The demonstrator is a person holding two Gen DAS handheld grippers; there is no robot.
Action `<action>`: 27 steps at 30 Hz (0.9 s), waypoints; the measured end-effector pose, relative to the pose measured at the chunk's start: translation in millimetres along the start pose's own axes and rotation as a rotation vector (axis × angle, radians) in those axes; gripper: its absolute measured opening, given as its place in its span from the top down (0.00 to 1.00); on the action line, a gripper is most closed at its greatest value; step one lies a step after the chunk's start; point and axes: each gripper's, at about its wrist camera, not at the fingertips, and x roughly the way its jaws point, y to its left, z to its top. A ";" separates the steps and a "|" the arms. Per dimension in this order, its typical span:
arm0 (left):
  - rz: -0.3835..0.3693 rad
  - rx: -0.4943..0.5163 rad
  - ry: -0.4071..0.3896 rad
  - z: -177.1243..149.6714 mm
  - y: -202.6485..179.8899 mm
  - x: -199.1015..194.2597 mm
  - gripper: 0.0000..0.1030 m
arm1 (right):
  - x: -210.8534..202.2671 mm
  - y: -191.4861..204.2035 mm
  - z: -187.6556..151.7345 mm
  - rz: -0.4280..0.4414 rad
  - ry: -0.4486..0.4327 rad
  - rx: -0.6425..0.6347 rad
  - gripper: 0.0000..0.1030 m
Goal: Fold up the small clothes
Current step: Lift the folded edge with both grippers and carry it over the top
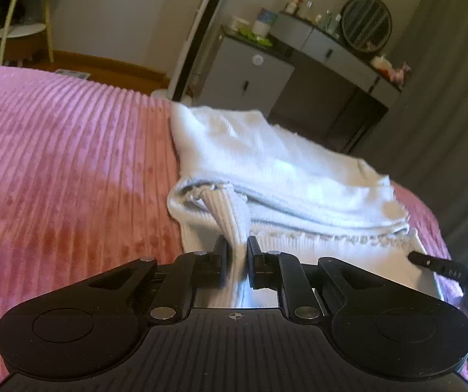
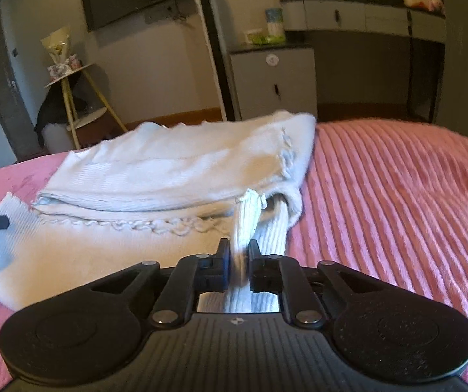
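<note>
White ribbed knit garment point(image 1: 266, 170), partly folded over, lies on pink bedspread point(image 1: 54, 150).

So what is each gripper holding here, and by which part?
Both are shut on the white knit garment: the left gripper and the right gripper each pinch a ribbed strip at its near edge.

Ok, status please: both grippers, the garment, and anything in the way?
Left gripper shut on white garment. Right gripper shut on it too. Garment part-folded on pink bedspread. Nothing in the way.
</note>
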 end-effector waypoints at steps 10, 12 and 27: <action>0.016 0.040 0.065 -6.6 -5.8 22.4 0.72 | 14.2 -2.1 5.3 0.013 0.056 0.024 0.82; 0.010 0.035 0.058 -6.3 -6.0 21.9 0.73 | 13.1 -2.5 6.8 0.029 0.055 0.033 0.77; 0.034 0.040 -0.008 0.7 -15.7 -0.6 0.86 | 6.4 13.6 9.2 -0.020 0.041 -0.083 0.93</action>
